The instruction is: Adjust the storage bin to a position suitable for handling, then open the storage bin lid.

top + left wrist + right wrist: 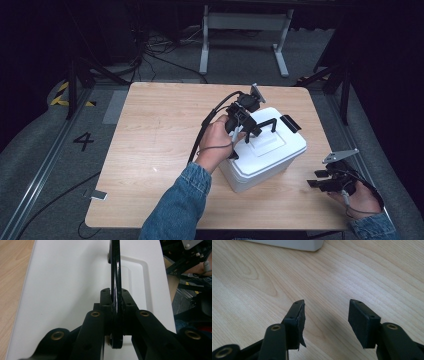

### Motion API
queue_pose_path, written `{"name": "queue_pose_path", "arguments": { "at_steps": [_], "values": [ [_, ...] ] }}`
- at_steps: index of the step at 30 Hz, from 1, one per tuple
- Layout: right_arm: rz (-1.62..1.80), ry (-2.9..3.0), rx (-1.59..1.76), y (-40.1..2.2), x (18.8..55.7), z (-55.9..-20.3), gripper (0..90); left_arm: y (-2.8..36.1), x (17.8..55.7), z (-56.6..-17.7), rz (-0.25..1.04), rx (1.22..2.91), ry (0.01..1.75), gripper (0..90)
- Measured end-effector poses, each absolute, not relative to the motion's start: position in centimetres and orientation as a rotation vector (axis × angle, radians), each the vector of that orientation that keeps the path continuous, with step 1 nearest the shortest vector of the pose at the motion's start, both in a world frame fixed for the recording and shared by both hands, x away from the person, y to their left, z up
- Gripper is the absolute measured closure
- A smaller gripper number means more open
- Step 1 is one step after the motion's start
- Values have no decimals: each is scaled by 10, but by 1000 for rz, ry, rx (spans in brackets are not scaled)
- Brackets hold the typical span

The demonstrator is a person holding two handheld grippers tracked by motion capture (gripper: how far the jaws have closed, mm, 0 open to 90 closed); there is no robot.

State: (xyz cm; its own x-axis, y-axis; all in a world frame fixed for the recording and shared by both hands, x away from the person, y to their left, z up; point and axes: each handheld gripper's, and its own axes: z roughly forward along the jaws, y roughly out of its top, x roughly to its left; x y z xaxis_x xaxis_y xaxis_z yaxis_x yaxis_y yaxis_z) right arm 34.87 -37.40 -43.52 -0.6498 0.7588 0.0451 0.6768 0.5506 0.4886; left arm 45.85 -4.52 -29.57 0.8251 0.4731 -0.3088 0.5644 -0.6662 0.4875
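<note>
A white lidded box [265, 157] stands right of centre on the wooden table [155, 145]. Its black carrying handle [265, 124] stands raised over the lid. My left gripper [246, 131] reaches in from the box's left side and is shut on that handle. Along my left gripper's jaws, the black handle [115, 290] runs upright between the two pads, which press it from both sides over the white lid [65, 285]. My right gripper [316, 179] rests near the table's right front edge, open, with bare wood between its pads [362, 322].
A black latch [290, 123] sits on the box's far right edge. A corner of the white box [294, 245] lies ahead of the right gripper. Beyond the table stand a white table frame [245, 30] and cables on the floor.
</note>
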Motion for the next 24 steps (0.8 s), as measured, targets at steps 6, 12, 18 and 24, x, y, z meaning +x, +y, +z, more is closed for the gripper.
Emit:
{"name": "queue_pose_path", "arguments": {
  "at_steps": [6,12,18,24],
  "values": [
    [708,2604,1233,-377,346,-436,476,-43,457,-285,-221,2390,727,840],
    [709,2601,1237,-377,347,-436,475,-38,450,-271,-201,2376,711,839],
    [707,2604,1223,-376,347,-436,476,-28,444,-255,-192,2346,693,839],
    [705,2604,1225,-377,347,-436,476,-17,436,-241,-162,2334,689,839]
  ]
}}
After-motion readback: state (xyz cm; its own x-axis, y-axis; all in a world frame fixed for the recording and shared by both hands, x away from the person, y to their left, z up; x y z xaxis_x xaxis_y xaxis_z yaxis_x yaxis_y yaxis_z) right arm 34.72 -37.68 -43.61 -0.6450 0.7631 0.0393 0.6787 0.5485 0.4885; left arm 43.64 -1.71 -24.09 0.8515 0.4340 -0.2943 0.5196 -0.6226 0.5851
